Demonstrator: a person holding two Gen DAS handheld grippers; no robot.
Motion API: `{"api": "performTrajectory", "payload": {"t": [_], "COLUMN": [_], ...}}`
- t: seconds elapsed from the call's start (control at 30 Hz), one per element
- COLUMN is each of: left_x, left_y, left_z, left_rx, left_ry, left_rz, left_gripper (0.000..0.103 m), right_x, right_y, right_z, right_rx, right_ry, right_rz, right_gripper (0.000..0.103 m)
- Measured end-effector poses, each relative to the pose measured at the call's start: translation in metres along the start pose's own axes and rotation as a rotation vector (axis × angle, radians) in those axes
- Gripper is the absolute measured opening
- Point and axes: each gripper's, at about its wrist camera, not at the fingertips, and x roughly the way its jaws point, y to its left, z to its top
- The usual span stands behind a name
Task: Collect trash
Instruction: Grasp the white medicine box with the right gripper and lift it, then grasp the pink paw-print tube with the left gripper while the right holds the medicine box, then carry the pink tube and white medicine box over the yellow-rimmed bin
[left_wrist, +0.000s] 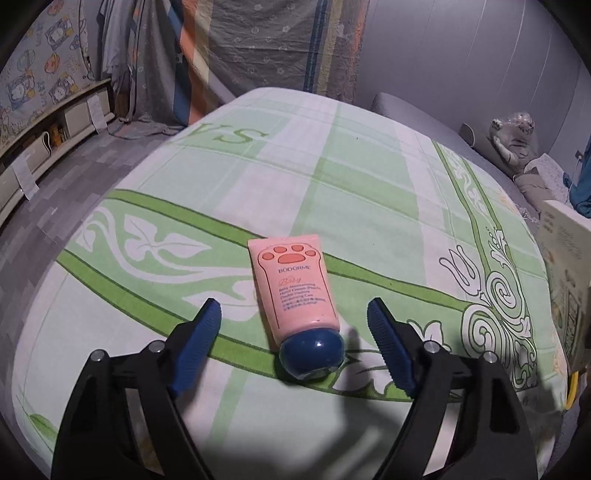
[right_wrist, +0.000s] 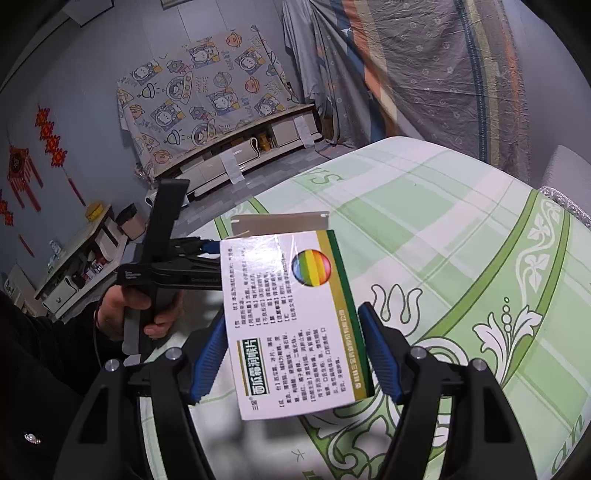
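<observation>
Hovering low over the bed, your left gripper (left_wrist: 295, 314) had its blue-padded jaws spread wide, holding nothing. Between them, on the green-and-white patterned bedsheet (left_wrist: 351, 177), lay a pink hand cream tube (left_wrist: 290, 284) with a paw print on its front. Its dark blue cap (left_wrist: 312, 355) pointed back toward the gripper, and the flat crimped end pointed away. Neither pad touched the tube.

Your right gripper (right_wrist: 291, 354) had closed on a white medicine box (right_wrist: 291, 317), one blue pad pressed against each long side. The box was lifted clear of the sheet, printed face up, showing a rainbow-coloured circle and a green and gold stripe along one edge. Its end flap (right_wrist: 280, 223) stood open at the far end.

From the right wrist view, your left hand (right_wrist: 122, 314) gripped the other tool's black handle, off to the left of the box. A thin slice of that box (left_wrist: 565, 280) appeared at the right edge of the left wrist view, too distorted to read.
</observation>
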Motion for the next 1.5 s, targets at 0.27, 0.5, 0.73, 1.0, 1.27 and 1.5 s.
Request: {"api": "performTrajectory", "payload": {"t": [0.27, 0.5, 0.73, 1.0, 1.27, 1.5], "left_x": [0.002, -0.024, -0.095, -0.138, -0.153, -0.160], "left_y": [-0.001, -0.011, -0.061, -0.147, -0.228, -0.289], "left_z": [-0.001, -0.002, 0.001, 0.002, -0.003, -0.017], "left_rx": [0.003, 0.018, 0.132, 0.282, 0.427, 0.542], "left_ry": [0.007, -0.045, -0.209, -0.314, -0.352, -0.357], "left_rz": [0.019, 0.008, -0.044, -0.199, -0.337, -0.440], "left_gripper": [0.037, 0.037, 0.037, 0.037, 0.037, 0.037], "right_x": [-0.009, -0.024, -0.050, -0.119, -0.195, -0.255], "right_y": [0.006, 0.010, 0.002, -0.017, -0.038, -0.052], "right_z": [-0.003, -0.006, -0.021, -0.058, -0.104, -0.158], "right_rx": [0.017, 0.053, 0.157, 0.309, 0.437, 0.549], "right_ry": [-0.032, -0.065, -0.126, -0.284, -0.430, -0.552], "right_rz": [0.003, 0.010, 0.000, -0.121, -0.266, -0.407], "right_gripper": [0.065, 0.065, 0.065, 0.065, 0.065, 0.065]}}
